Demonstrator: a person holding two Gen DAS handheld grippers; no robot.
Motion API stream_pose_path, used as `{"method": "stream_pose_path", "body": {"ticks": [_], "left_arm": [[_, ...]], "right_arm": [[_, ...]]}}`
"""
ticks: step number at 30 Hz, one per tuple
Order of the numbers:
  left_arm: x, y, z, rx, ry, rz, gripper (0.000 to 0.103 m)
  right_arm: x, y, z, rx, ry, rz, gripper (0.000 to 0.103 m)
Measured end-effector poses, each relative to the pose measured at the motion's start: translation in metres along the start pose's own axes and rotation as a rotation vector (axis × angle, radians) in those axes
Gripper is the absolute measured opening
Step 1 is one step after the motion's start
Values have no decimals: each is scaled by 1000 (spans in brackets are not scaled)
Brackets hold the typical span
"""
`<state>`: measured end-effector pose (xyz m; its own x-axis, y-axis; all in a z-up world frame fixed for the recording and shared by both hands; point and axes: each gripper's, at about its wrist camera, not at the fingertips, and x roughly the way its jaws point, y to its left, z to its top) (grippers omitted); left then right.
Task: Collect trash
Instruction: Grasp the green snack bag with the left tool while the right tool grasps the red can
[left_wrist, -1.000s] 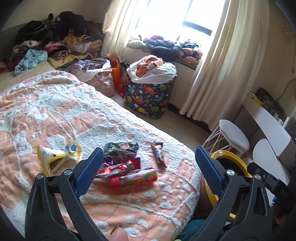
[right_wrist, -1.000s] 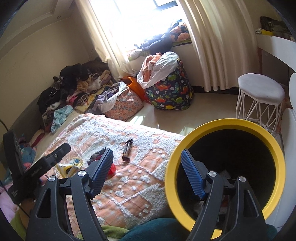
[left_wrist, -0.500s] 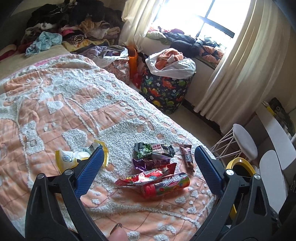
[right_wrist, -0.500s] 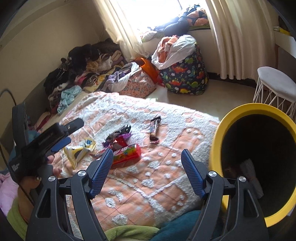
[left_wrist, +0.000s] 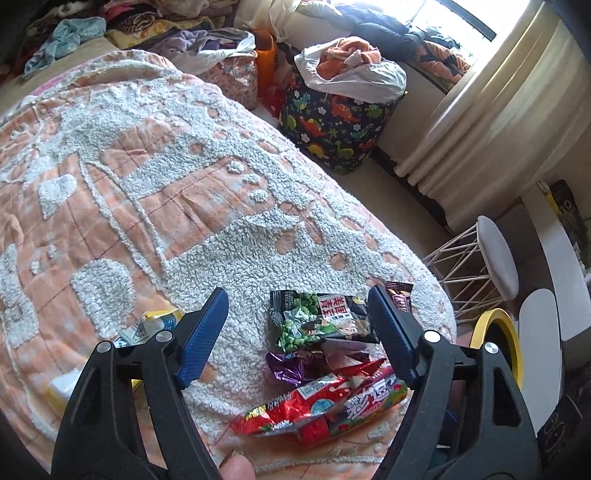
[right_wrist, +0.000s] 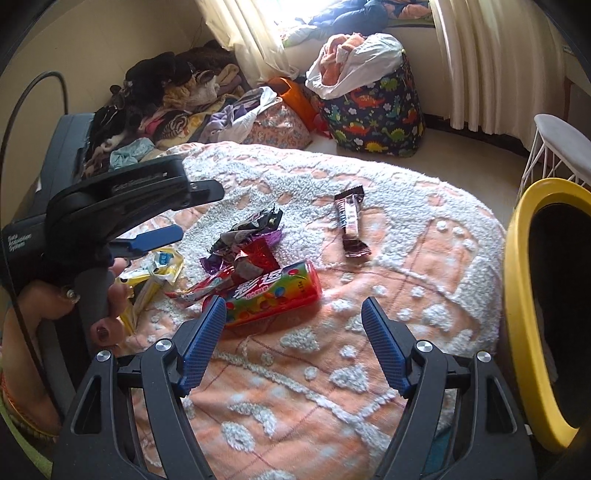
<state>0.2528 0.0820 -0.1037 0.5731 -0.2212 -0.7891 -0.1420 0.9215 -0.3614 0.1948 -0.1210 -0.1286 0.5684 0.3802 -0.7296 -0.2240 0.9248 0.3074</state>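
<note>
A pile of trash lies on the orange and white bedspread: a green pea packet, a purple wrapper, a red wrapper, a colourful candy tube and a brown bar wrapper. A yellow wrapper lies to the left. My left gripper hovers over the pile. Its jaws are closing, the pea packet shows between them, and the pads do not touch it. My right gripper stands open just short of the candy tube, with nothing in it.
A black bin with a yellow rim stands at the bed's right edge. Beyond are a white stool, a dinosaur-print basket full of clothes, curtains, and heaps of clothing along the far wall.
Both grippers have swung from the yellow-rimmed bin toward the trash pile and come lower over the bed. The left jaws have narrowed. The right jaws kept their width.
</note>
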Motion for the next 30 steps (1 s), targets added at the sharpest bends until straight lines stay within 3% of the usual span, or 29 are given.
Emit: {"method": "stream_pose_path", "body": {"ticks": [2, 6, 13, 21, 22, 23, 24, 27, 30], "left_arm": [[12, 3, 3, -10, 37, 3, 62], [30, 9, 5, -36, 93, -5, 60], [34, 9, 2, -21, 112, -15, 59], [44, 1, 2, -32, 155, -50, 46], [46, 0, 1, -34, 158, -41, 46], [47, 0, 1, -33, 158, -35, 46], [48, -1, 0, -33, 158, -32, 46], [48, -2, -2, -29, 160, -25, 46], [47, -4, -4, -28, 159, -25, 35]], "right_arm": [[9, 0, 2, 20, 16, 1, 73], [24, -7, 8, 102, 57, 31, 73], [46, -22, 12, 218, 101, 84, 68], [40, -41, 14, 296, 89, 184, 37], [37, -45, 12, 315, 85, 201, 29], [35, -50, 12, 327, 85, 217, 12], [32, -52, 11, 324, 86, 229, 6], [24, -53, 11, 305, 82, 234, 6], [18, -51, 9, 266, 77, 239, 6]]}}
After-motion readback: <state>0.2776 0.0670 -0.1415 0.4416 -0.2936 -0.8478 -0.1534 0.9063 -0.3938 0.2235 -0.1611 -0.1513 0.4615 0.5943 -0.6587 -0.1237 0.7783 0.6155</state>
